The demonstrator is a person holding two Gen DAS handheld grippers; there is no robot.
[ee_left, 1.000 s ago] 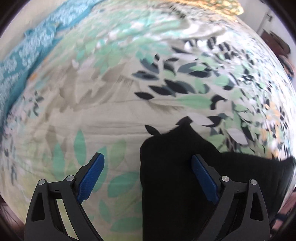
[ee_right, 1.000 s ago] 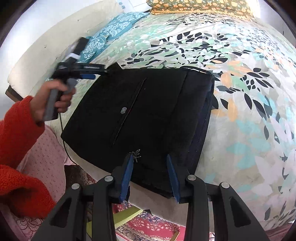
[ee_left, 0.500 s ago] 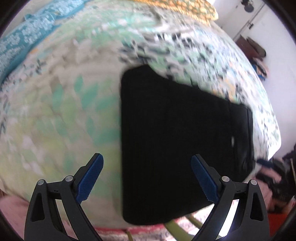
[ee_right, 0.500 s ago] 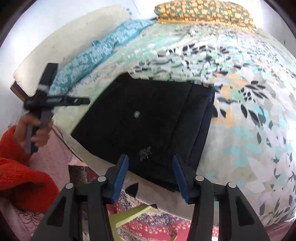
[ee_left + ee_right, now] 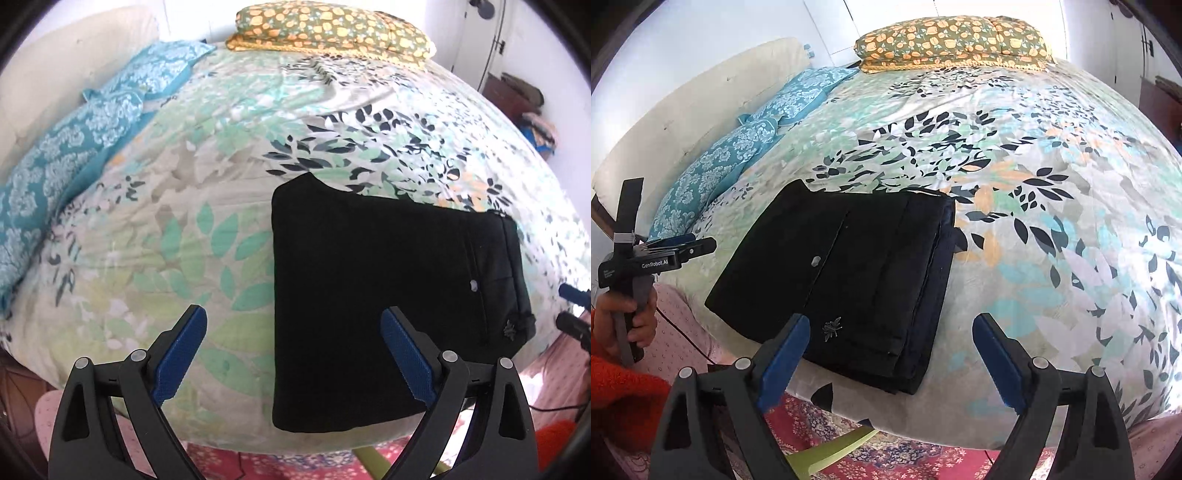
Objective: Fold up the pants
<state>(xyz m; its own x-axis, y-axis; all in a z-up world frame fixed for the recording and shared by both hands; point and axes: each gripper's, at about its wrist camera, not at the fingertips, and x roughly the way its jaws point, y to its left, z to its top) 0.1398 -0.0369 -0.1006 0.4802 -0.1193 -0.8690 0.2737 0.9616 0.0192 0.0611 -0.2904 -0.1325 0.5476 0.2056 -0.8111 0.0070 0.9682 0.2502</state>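
R gripper: jaws opening, wide apart, nothing btwn the blue pads; hangs above the near edge of the pants, no contact seen.
L gripper: released, jaws spread, empty; held above the bed. In right wrist view it sits off to the pants' left, in a hand w/ an orange sleeve.

Item: black pants, folded to a compact stacked rectangle, lying flat at the near edge of the bed, on the leaf-print cover.

Step, as judged: let-go after the last fold; task looks about done. To do it well: lift both tongs straight up, clear of the cloth, so no layer snags or drags; check stacked edges stay flush, esp. near corner by the bed edge.

Orientation: long axis runs from near bed edge away toward the pillows, slightly skewed left. Layered fold edges show along the right side; small button and metal charm face up.
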